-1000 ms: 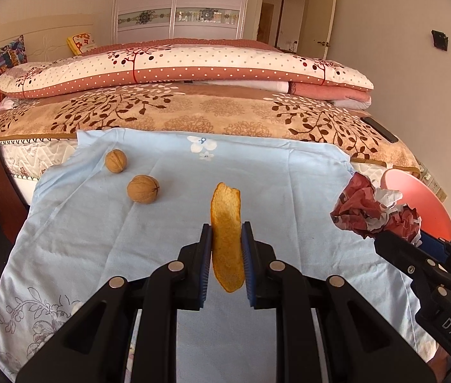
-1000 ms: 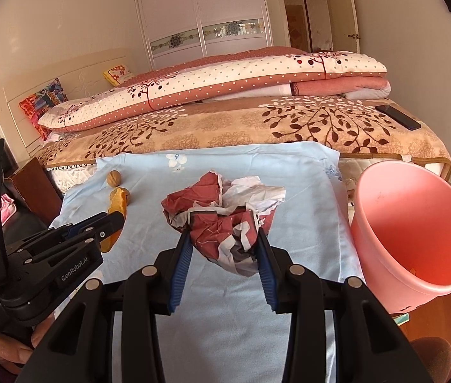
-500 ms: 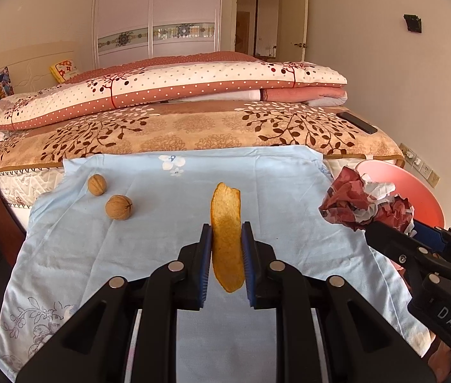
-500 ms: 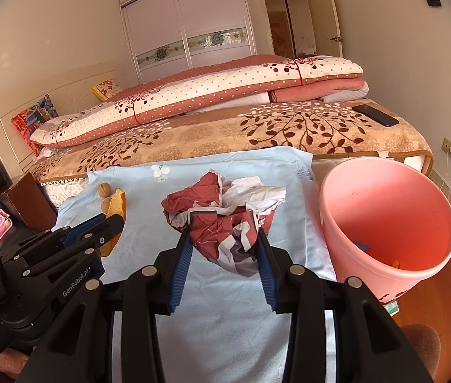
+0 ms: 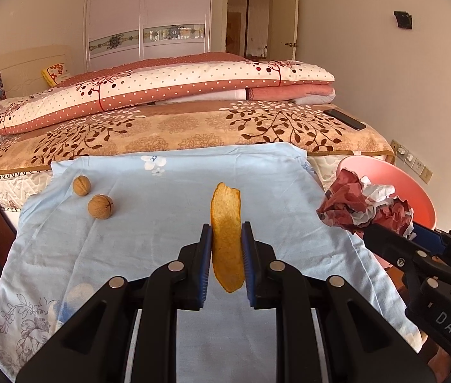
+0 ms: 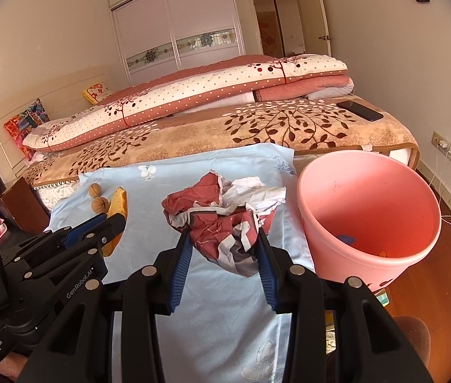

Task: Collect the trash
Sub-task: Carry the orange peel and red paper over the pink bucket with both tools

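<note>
My left gripper [image 5: 225,239] is shut on an orange peel strip [image 5: 226,233] and holds it upright above the light blue cloth [image 5: 168,210]. My right gripper [image 6: 224,226] is shut on a crumpled red and white paper wad [image 6: 225,214], which also shows in the left wrist view [image 5: 362,207]. A pink bin [image 6: 369,214] stands right of the bed, just right of the wad; small scraps lie inside it. Two walnuts [image 5: 99,206] lie on the cloth at the left. The peel also shows in the right wrist view [image 6: 117,207].
The cloth covers the near end of a bed with a brown leaf-pattern blanket [image 5: 193,127] and folded quilts [image 5: 161,89]. A black phone [image 6: 359,110] lies at the bed's right edge. A dark wooden cabinet [image 6: 21,204] stands at the left. Wall sockets with cables [image 6: 448,153] are at the right.
Both grippers have swung to the right and back a little with their loads. The pink bin now sits closer and larger in the right wrist view; the walnuts have drifted left.
</note>
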The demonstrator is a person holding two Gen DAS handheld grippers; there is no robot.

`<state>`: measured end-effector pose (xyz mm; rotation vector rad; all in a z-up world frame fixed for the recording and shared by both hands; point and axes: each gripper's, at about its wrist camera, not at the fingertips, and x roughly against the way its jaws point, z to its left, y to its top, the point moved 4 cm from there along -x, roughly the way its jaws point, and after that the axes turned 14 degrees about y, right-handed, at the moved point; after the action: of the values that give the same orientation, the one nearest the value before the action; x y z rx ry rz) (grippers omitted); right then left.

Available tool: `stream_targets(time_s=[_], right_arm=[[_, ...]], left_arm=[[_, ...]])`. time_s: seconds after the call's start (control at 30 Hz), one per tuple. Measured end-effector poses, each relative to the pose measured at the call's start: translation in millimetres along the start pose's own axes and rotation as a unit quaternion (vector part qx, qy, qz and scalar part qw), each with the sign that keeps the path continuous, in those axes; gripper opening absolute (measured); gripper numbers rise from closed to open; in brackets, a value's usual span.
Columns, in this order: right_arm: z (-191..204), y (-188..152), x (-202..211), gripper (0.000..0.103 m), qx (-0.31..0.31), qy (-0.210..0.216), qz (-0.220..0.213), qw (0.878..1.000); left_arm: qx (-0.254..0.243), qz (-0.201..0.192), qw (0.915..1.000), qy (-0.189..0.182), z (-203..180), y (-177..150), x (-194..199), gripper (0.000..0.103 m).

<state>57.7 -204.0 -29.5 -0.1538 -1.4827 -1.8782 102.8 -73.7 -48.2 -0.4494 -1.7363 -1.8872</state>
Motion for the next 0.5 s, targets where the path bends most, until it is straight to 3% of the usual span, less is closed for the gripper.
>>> stream_targets(time_s=[0.5], right_arm=[[-3, -8, 7, 0.039, -0.019, -0.038, -0.003, 0.999]], left_arm=[[-0.009, 0.001, 0.9991, -0.043, -9, -1, -7, 0.018]])
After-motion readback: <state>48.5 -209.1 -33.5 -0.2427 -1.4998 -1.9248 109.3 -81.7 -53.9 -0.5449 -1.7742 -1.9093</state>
